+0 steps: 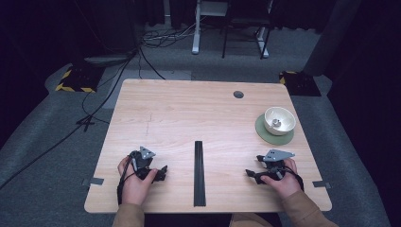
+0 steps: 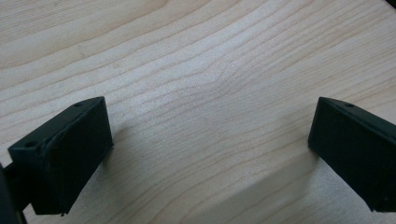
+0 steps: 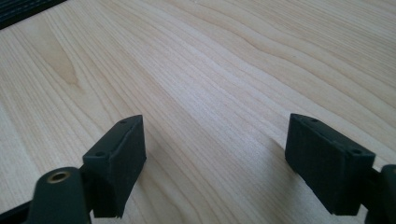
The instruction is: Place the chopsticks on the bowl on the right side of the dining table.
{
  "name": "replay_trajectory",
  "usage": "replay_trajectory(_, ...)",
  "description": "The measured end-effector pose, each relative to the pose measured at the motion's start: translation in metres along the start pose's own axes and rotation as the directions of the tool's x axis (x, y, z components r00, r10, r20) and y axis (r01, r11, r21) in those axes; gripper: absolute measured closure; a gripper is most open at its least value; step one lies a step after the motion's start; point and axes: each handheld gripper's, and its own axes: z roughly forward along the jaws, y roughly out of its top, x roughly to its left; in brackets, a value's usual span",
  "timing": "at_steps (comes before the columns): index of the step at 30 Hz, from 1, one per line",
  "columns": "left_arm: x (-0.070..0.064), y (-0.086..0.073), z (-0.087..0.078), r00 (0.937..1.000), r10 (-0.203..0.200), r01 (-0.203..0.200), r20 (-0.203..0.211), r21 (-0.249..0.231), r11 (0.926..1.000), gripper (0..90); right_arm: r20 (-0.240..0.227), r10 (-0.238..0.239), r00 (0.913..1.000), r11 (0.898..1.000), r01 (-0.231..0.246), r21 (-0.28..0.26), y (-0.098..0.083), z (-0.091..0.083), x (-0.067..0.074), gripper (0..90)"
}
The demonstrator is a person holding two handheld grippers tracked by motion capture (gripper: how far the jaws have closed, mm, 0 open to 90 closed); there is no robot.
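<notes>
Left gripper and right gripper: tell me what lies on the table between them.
In the high view, a long black strip lies on the table between the left gripper and the right gripper, running front to back; neither touches it.

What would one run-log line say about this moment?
left gripper: open, empty, on table | right gripper: open, empty | black strip: between them | bowl: on green mat, untouched

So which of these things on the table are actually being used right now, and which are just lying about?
In use:
- left gripper, jaws open, nothing between them
- right gripper, jaws open, nothing between them
- black strip, nearest both, untouched

Lying about:
- white bowl
- green mat under it
- table, its round hole
</notes>
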Motion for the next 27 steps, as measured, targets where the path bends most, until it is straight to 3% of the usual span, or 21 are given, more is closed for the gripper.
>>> replay_trajectory(5,0.0,0.0,0.0,1.0,0.001,-0.001,-0.002,0.0,1.0,0.0,-0.003,0.002,1.0,1.0,-0.002,-0.01,0.003,0.001,0.003,22.3)
replay_trajectory(6,0.0,0.0,0.0,1.0,0.0,0.0,0.0,0.0,1.0,0.0,-0.02,-0.03,0.9994,1.0,0.029,-0.004,0.006,0.001,0.007,24.7)
replay_trajectory(8,0.0,0.0,0.0,1.0,-0.001,0.001,-0.001,-0.001,1.0,0.0,-0.036,-0.044,0.9984,0.999,0.044,-0.012,0.012,0.001,0.013,25.5)
replay_trajectory(15,0.0,0.0,0.0,1.0,-0.001,0.001,0.0,0.0,1.0,0.0,-0.096,-0.051,0.9941,0.998,0.049,-0.027,0.031,0.002,0.024,29.3)
replay_trajectory(20,0.0,0.0,0.0,1.0,0.0,0.0,-0.001,0.001,1.0,0.0,-0.146,-0.044,0.9883,0.998,0.038,-0.045,0.045,0.009,0.032,30.0)
replay_trajectory(24,-0.001,0.0,0.0,1.0,0.002,-0.002,-0.002,-0.003,1.0,0.4,-0.181,-0.075,0.9807,0.995,0.061,-0.079,0.06,0.022,0.045,32.3)
replay_trajectory(27,-0.001,-0.001,0.0,1.0,0.002,-0.002,-0.003,-0.003,1.0,0.5,-0.18,-0.061,0.9818,0.996,0.048,-0.08,0.065,0.029,0.05,32.9)
